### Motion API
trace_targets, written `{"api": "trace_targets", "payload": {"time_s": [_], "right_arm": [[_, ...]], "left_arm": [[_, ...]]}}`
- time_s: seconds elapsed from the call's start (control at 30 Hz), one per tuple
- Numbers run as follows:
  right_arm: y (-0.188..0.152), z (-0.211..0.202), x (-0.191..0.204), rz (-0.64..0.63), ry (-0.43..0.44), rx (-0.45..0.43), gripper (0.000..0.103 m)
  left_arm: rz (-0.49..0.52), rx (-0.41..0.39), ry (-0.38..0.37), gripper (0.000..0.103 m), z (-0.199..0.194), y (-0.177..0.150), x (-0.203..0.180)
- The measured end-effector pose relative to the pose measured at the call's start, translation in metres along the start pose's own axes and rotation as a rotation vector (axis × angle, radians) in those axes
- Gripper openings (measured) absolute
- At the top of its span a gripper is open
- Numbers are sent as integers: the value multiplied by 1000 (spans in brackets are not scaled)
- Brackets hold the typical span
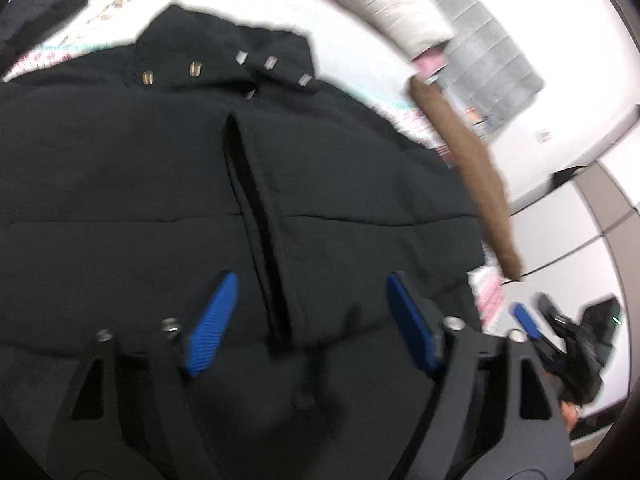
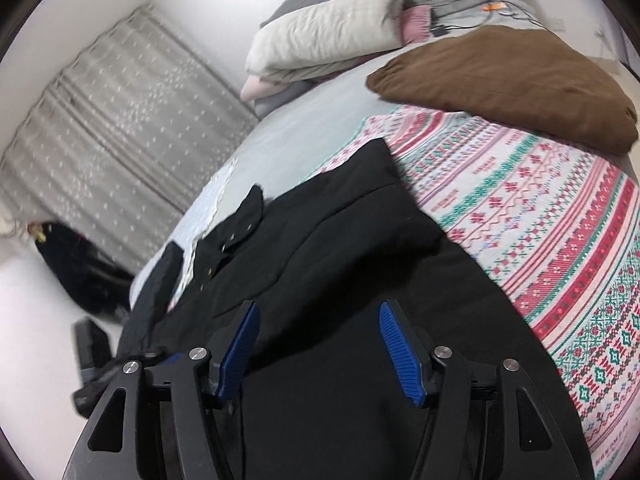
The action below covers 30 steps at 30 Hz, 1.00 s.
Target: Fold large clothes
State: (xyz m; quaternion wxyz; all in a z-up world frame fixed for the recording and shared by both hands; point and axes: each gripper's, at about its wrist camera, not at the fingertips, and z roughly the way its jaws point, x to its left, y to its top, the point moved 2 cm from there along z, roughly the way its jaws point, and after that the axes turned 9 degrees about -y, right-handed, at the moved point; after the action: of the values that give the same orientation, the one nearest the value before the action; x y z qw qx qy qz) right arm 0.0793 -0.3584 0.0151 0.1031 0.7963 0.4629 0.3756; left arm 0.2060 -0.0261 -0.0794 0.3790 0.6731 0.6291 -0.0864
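Left gripper (image 1: 310, 320) is hovering with jaws apart and empty over the black jacket (image 1: 160, 168), which is lying spread on the patterned bedspread (image 2: 540, 232). Right gripper (image 2: 318, 344) is hanging over it too, jaws parted, nothing between them. A brown garment (image 2: 512, 80) and folded pale bedding (image 2: 320, 40) are sitting further up the bed.

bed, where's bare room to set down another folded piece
Free: the patterned blanket between the black jacket and the brown garment, and the grey sheet between the jacket collar and the cream folded pile. Crowded: the jacket itself, and the headboard end.
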Motion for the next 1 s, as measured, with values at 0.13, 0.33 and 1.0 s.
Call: {"api": "trace_targets", "payload": {"time_s": [0.13,0.33,1.0], "right_arm": [[-4,-6,-29,47,-14,1,63],[-5,1,-54,84,-73,5,63],[31,112,20,-307,-286,16,33]], "left_arm": [[25,-11,49,11,21,4,-3],[170,-169,245,11,-15,3,-17],[379,-170,85,39,54,16,-5]]}}
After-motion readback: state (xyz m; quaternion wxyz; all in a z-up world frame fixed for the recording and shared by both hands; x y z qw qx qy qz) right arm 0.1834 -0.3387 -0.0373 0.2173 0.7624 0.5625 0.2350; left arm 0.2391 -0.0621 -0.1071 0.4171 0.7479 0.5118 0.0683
